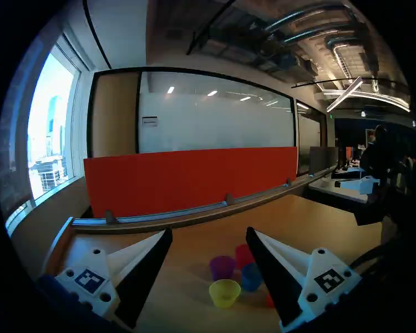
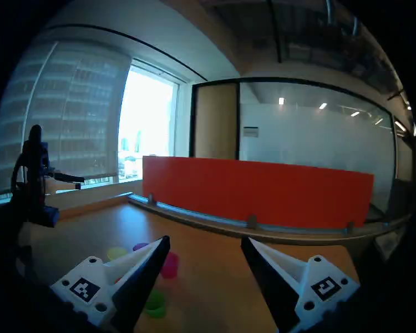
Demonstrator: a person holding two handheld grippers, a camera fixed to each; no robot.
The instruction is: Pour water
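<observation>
Pale wood surface (image 1: 319,222) under both tools, backed along the far edge by an orange-red partition (image 1: 191,177) set in a metal rail. Left gripper view: left tool (image 1: 207,230) wide open, fingers well apart, nothing gripped, raised above the surface. Small plastic cups clustered on the surface beyond the fingertips, framed between them: purple cup (image 1: 223,267) at the left, red cup (image 1: 244,255) farthest back, blue cup (image 1: 251,276) just beside the right-hand finger and partly hidden by it, yellow cup (image 1: 224,292) nearest. All four upright, mouths up, close together; contents not discernible. Small red patch low against the right-hand finger, mostly hidden, identity not discernible. Behind the partition, a glass wall (image 1: 216,114) with reflected ceiling lights; bright window (image 1: 47,139) at the left; person (image 1: 380,150) in dark silhouette at the far right, among other desks. Right gripper view: right tool (image 2: 204,240) likewise wide open and empty, above the same surface. Cups here low and to the left: yellow cup (image 2: 116,252) and purple cup (image 2: 140,246) beyond the left-hand finger, pink cup (image 2: 170,265) just beside that fingertip, green cup (image 2: 155,304) nearest, partly behind the finger. Dark upright stand (image 2: 33,177) at the far left against the blinds, kind not discernible.
</observation>
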